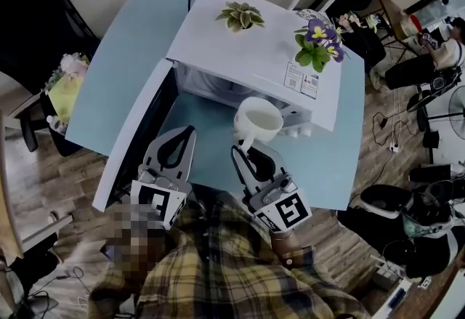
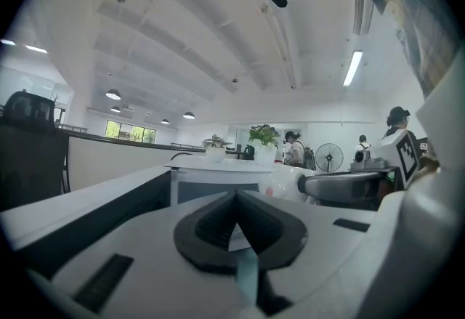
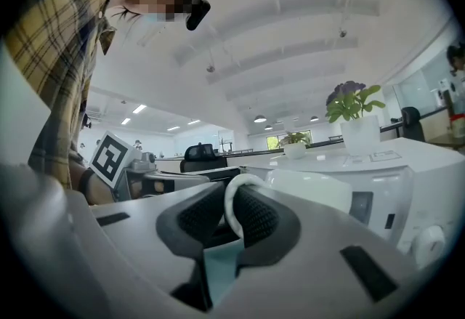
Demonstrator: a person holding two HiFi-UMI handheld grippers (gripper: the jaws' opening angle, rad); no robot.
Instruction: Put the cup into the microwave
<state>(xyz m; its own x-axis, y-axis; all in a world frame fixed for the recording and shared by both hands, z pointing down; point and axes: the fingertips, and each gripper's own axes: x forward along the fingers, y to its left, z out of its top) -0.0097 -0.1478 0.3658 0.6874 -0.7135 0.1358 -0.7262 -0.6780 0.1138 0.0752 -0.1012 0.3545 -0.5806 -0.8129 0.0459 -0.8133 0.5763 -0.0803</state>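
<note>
In front of the open microwave, the right gripper is clenched on the handle of the white cup. The right gripper view shows the thin white loop pinched between its dark ribbed pads. The cup hangs upright, mouth up, just outside the right part of the oven's opening and above the table, not yet inside. The left gripper has its jaws pressed together with nothing between them. It sits just beside the right one, its tips close to the lower edge of the opening. Both tools reach forward roughly level from the person's plaid sleeves. The microwave door is swung wide to the left. On top of the oven stand a small succulent and a purple-flowered plant. The oven rests on a pale blue table over a wooden floor. Behind is an open office with ceiling lights, chairs and a standing fan.
</note>
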